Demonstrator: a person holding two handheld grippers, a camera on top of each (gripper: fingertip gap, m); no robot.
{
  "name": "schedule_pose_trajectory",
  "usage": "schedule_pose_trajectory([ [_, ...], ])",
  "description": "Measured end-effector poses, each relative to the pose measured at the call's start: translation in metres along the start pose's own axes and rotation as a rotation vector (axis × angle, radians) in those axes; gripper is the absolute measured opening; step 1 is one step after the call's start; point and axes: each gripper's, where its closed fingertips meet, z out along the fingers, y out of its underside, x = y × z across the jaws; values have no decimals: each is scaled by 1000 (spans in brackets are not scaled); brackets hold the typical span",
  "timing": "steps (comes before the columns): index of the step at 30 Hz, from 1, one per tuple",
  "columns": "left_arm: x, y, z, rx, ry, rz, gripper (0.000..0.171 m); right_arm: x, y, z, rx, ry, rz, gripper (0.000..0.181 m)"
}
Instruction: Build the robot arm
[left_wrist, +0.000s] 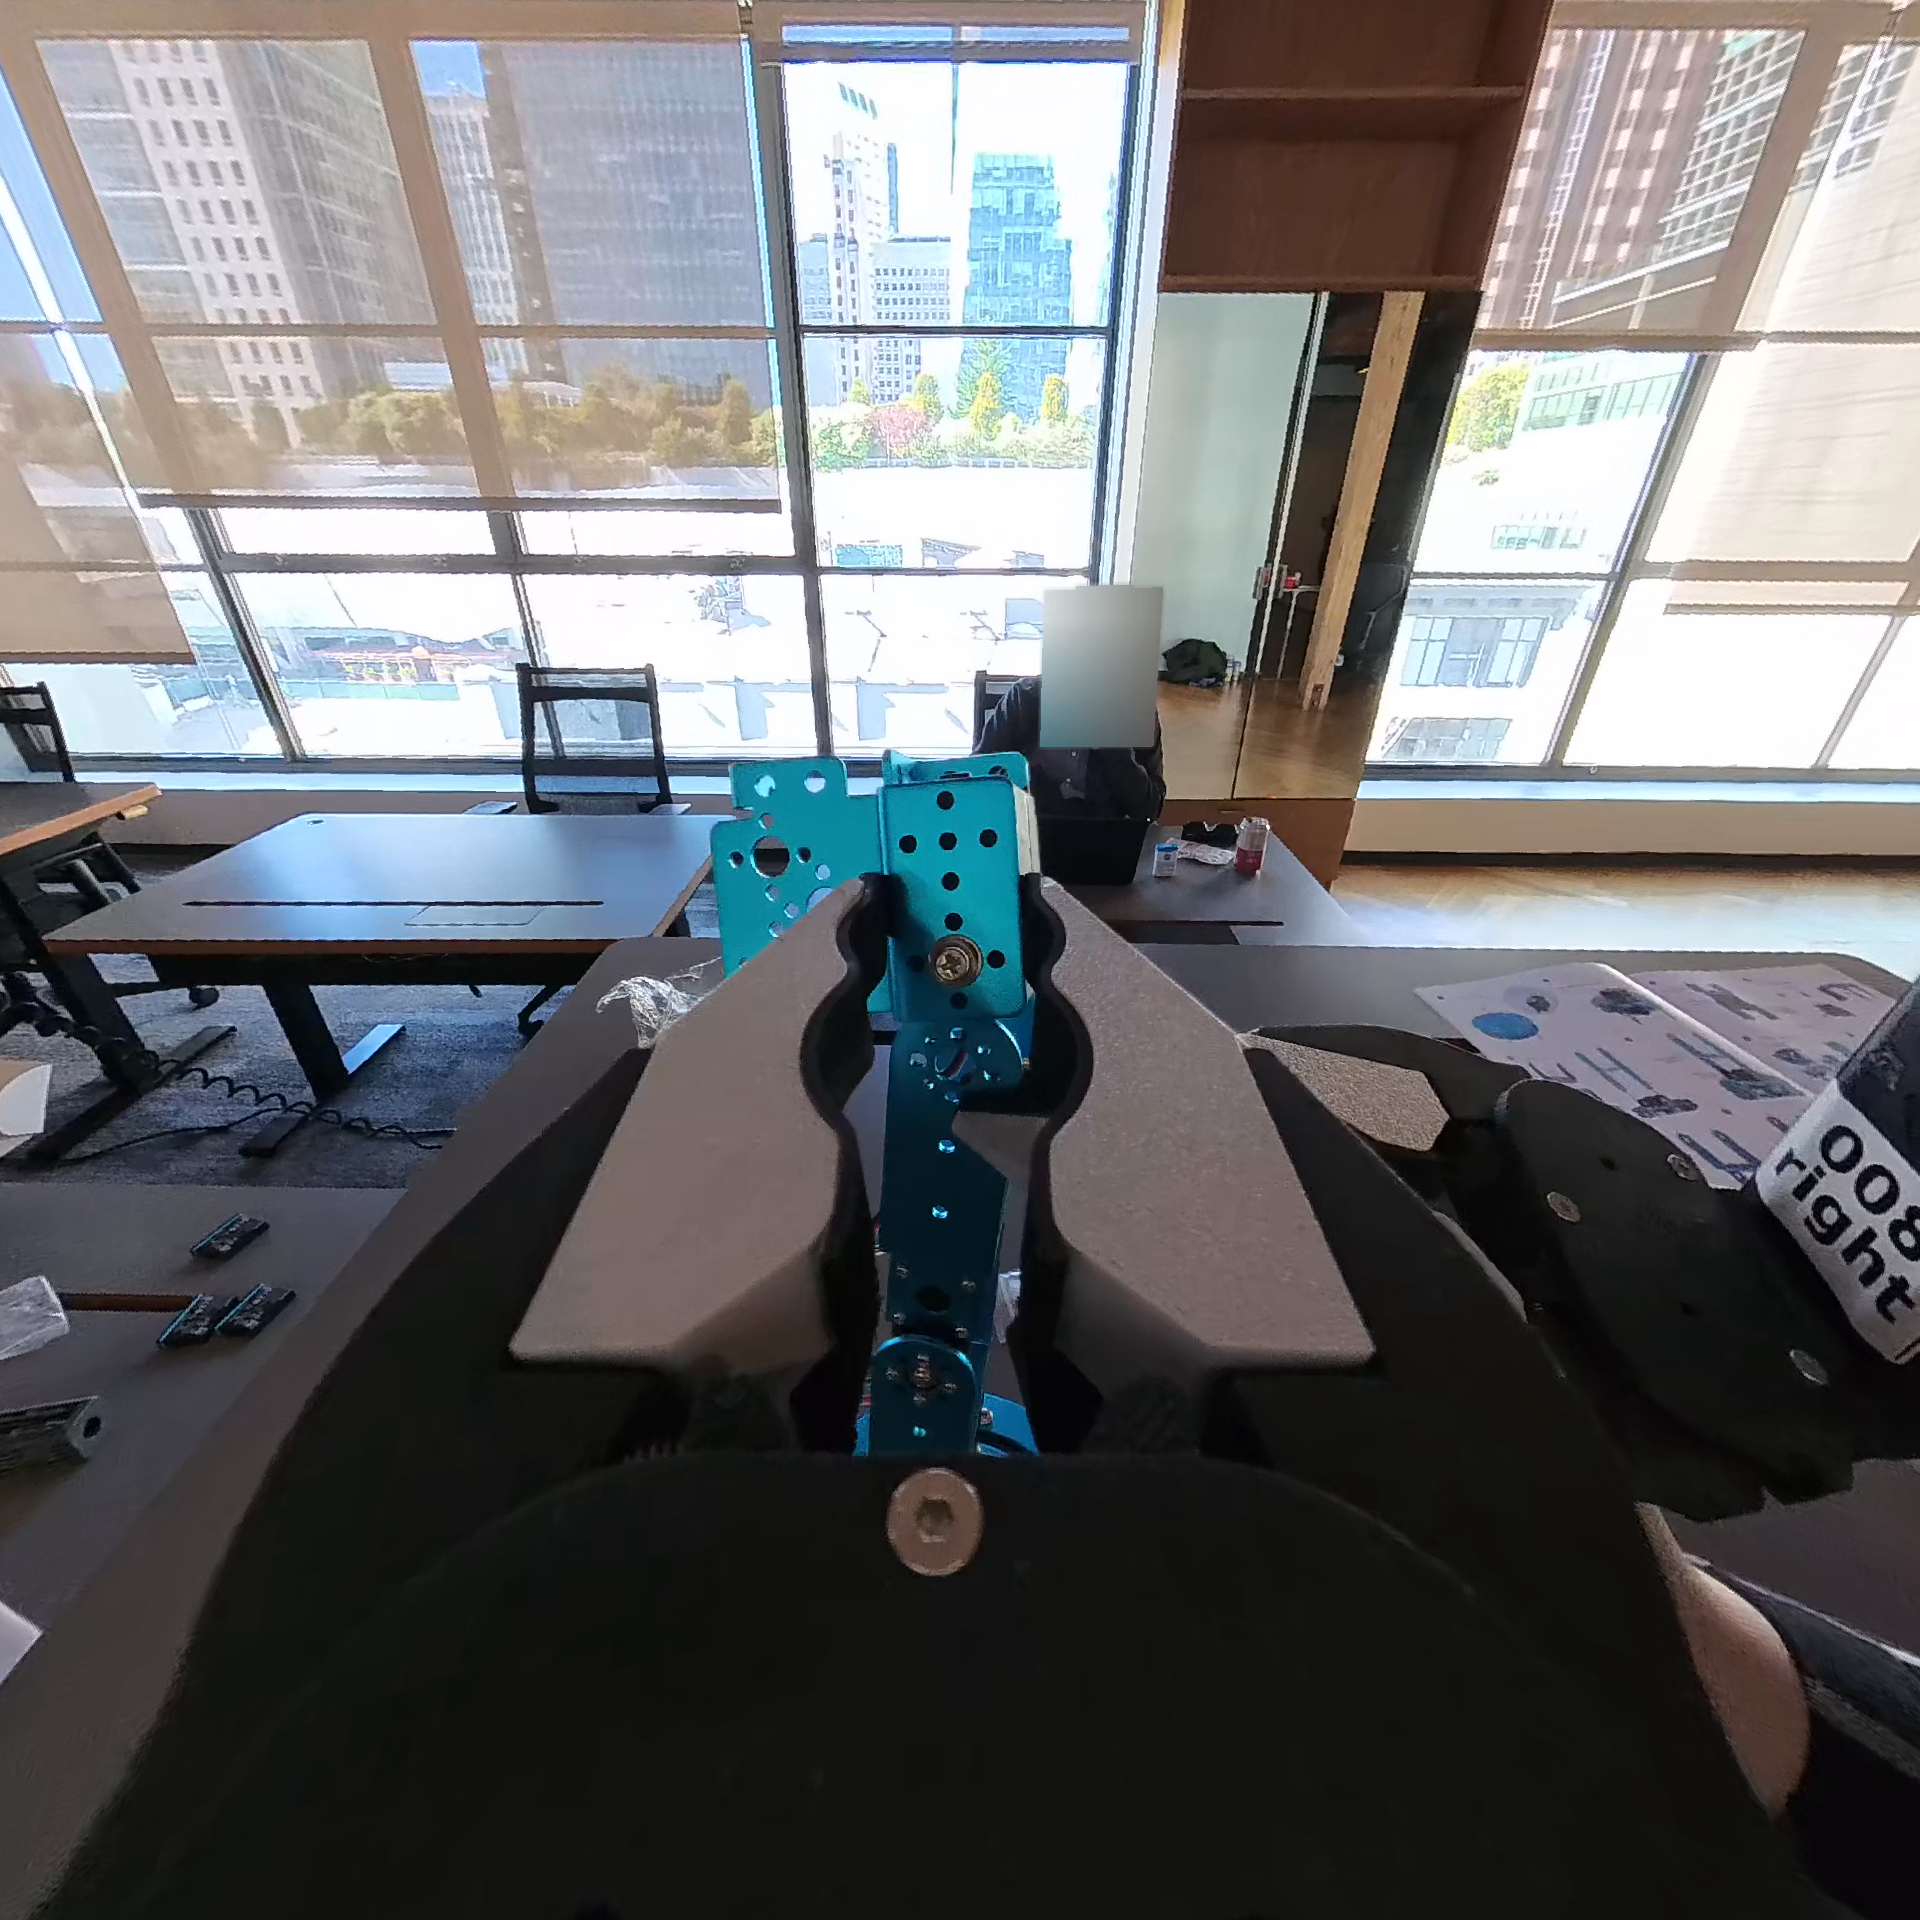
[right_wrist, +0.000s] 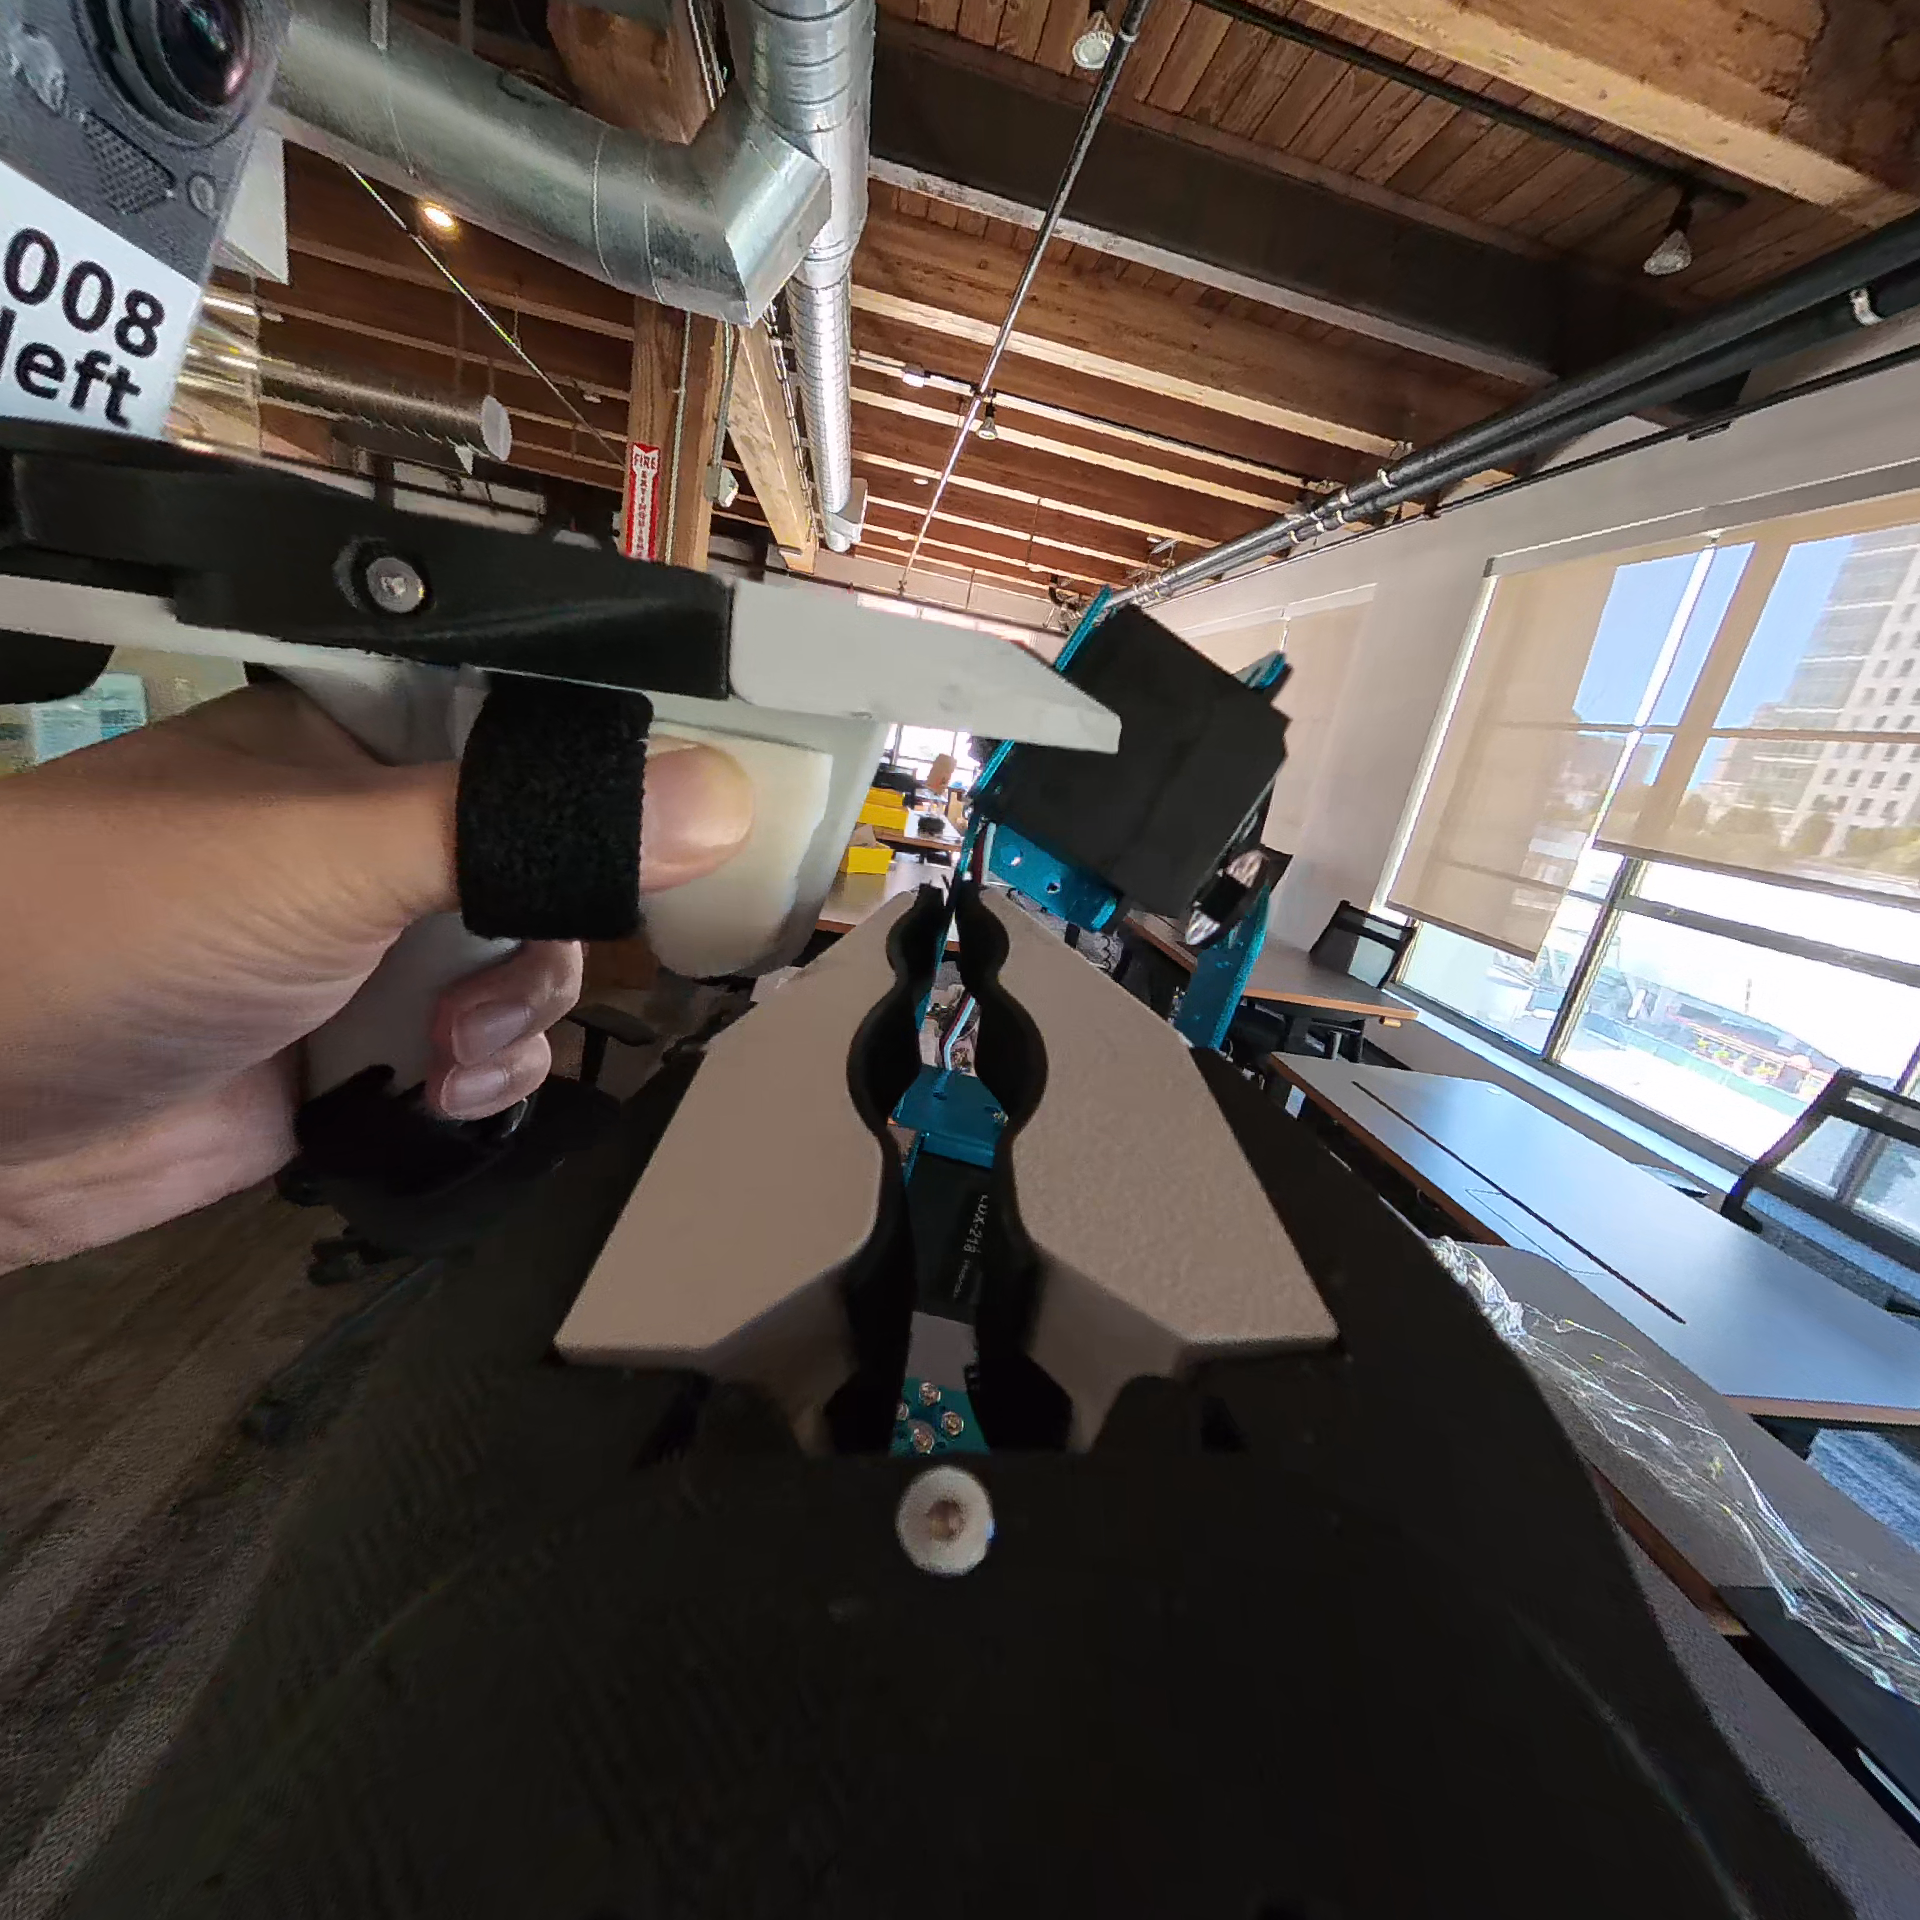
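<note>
A blue metal robot arm of perforated brackets and black servos stands on the dark table (left_wrist: 1299, 987). My left gripper (left_wrist: 951, 896) is shut on its upper blue bracket (left_wrist: 951, 883), just above a brass screw. A lower blue link (left_wrist: 940, 1195) runs down between the fingers. My right gripper (right_wrist: 940, 904) is shut on the arm lower down, with a blue bracket (right_wrist: 951, 1117) and a black servo body (right_wrist: 977, 1236) between its jaws. The right gripper comes in from the right in the left wrist view (left_wrist: 1351, 1091). The left gripper's finger (right_wrist: 914, 686) rests against a black servo (right_wrist: 1143, 769).
A printed sheet (left_wrist: 1662, 1049) lies at the table's right, crumpled clear plastic (left_wrist: 649, 1003) at its far left edge. Small blue boards (left_wrist: 229, 1309) lie on a desk to the left. A person (left_wrist: 1081, 779) sits behind, near a red can (left_wrist: 1252, 844). A hand (right_wrist: 208, 935) holds the left gripper. The gap from one gripper's tips to the other's is roughly 4 cm.
</note>
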Motion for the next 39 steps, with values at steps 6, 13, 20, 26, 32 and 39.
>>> schedule_pose_trajectory([
  [6,0,0,-1,9,14,-20,24,-2,0,0,13,-6,-29,2],
  [13,-3,1,-3,-1,12,-27,24,-3,0,-1,28,-47,50,2],
  [20,-5,1,-5,3,26,-59,24,-6,-1,-1,44,-72,86,2],
  [26,-6,1,-6,4,23,-56,24,0,-18,-12,160,-140,136,3],
  [32,-11,1,-10,9,31,-86,24,25,-14,-22,170,-151,129,5],
  [39,-19,1,-16,39,62,-190,24,40,4,-19,113,-118,151,19],
])
